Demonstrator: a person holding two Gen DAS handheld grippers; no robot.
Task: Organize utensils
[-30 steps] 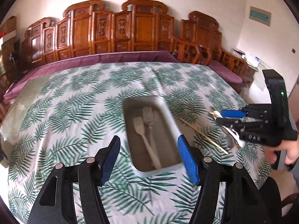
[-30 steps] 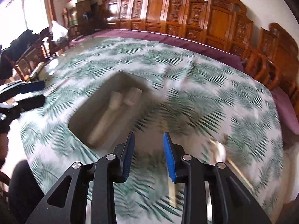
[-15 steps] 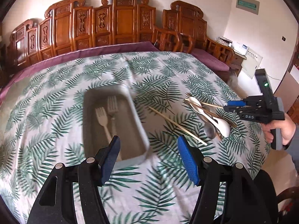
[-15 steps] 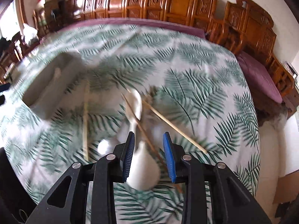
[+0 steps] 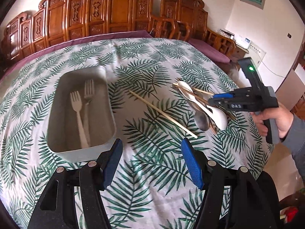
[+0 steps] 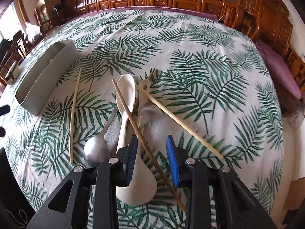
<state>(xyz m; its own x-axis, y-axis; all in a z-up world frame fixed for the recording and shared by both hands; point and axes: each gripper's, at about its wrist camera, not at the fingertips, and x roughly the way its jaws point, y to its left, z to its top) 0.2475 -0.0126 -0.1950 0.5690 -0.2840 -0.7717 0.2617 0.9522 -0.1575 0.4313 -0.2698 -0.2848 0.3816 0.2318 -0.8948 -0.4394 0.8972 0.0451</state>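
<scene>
Lying lengthwise away from the cam w/ bowl nearest, the white spoon (image 6: 136,188) sits between the right gripper (image 6: 151,160), jaws closing, not pinching yet. Left gripper (image 5: 152,162) hangs open over cloth. Only left view shows forks (image 5: 81,110) inside the tray (image 5: 109,114).

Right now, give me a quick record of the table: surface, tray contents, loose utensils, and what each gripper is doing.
surface: table with leaf-print cloth
tray: grey, holds a white fork and a metal fork
pile: two white spoons, a metal spoon, crossed chopsticks
lone chopstick: between tray and pile
left gripper: open, empty, above bare cloth near the tray
right gripper: over the pile, closing, a chopstick and spoon handle between its pads, not yet pressed
</scene>
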